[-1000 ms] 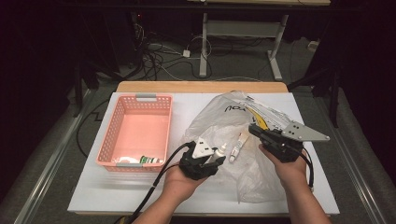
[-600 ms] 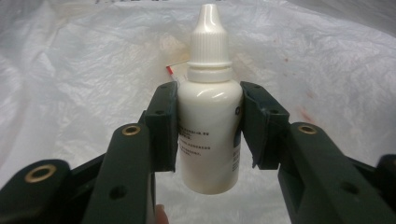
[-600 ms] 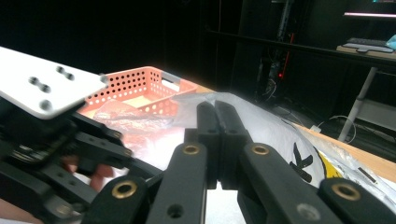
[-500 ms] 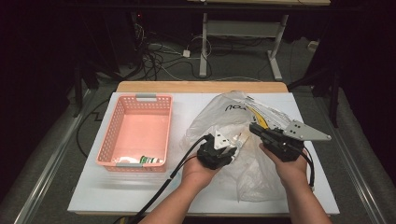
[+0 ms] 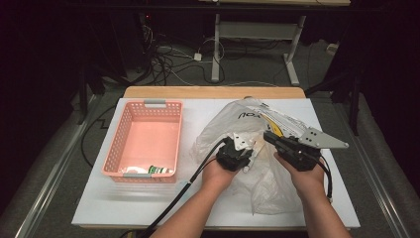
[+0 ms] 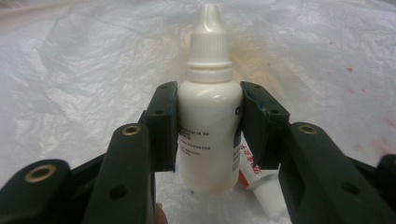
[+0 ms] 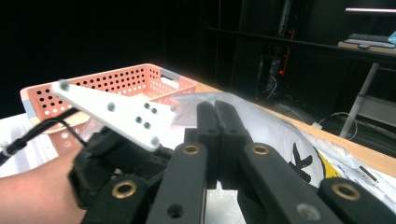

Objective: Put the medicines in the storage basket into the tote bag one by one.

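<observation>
Glossy white plastic dropper bottle point(image 6: 208, 135) with a ribbed cap in my matt black left hand-held gripper point(image 6: 208, 123); thin crinkled plastic bag point(image 5: 237, 124), perforated pink plastic basket point(image 5: 113, 148).

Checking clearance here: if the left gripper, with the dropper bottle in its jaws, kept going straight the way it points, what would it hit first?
Most likely the crumpled white plastic bag straight beyond the dropper bottle that the left gripper holds; how close is unclear.
</observation>
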Demonstrator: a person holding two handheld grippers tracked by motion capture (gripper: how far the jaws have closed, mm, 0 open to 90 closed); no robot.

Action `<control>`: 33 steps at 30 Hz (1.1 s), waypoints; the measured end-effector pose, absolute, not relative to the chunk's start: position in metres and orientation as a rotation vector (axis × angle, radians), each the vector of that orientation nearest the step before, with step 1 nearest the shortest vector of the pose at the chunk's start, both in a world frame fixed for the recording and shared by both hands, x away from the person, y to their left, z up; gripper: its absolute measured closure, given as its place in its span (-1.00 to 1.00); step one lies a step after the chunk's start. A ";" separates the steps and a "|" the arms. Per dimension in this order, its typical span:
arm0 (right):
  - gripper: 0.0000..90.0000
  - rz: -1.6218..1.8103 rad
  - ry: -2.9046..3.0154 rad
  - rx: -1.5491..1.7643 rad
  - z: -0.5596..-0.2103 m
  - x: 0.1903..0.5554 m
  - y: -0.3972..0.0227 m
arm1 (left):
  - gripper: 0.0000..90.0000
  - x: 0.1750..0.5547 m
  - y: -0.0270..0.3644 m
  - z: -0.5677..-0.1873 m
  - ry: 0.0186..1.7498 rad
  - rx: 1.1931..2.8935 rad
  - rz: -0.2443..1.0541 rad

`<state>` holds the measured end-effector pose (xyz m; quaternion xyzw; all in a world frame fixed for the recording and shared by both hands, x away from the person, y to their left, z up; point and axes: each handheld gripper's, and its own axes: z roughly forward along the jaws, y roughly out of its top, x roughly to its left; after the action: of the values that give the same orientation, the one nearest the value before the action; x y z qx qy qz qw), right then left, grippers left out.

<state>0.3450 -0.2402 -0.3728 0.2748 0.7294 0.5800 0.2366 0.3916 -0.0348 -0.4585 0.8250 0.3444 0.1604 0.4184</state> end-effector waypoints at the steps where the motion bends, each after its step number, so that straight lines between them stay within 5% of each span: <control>1: 1.00 1.592 2.000 0.755 -0.373 0.345 -0.240 | 0.29 0.393 -0.036 -0.459 0.863 2.072 0.405; 16: 1.00 1.593 1.997 0.766 -0.374 0.346 -0.242 | 0.27 0.402 -0.047 -0.468 0.866 2.082 0.420; 22: 1.00 1.595 1.997 0.766 -0.374 0.346 -0.242 | 0.01 0.401 -0.045 -0.464 0.865 2.075 0.440; 33: 1.00 1.593 1.992 0.770 -0.373 0.346 -0.245 | -0.12 0.379 -0.029 -0.453 0.805 2.084 0.332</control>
<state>0.3456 -0.2446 -0.3732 0.2807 0.7265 0.5808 0.2365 0.3785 -0.0295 -0.4531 0.8341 0.3223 0.1329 0.4274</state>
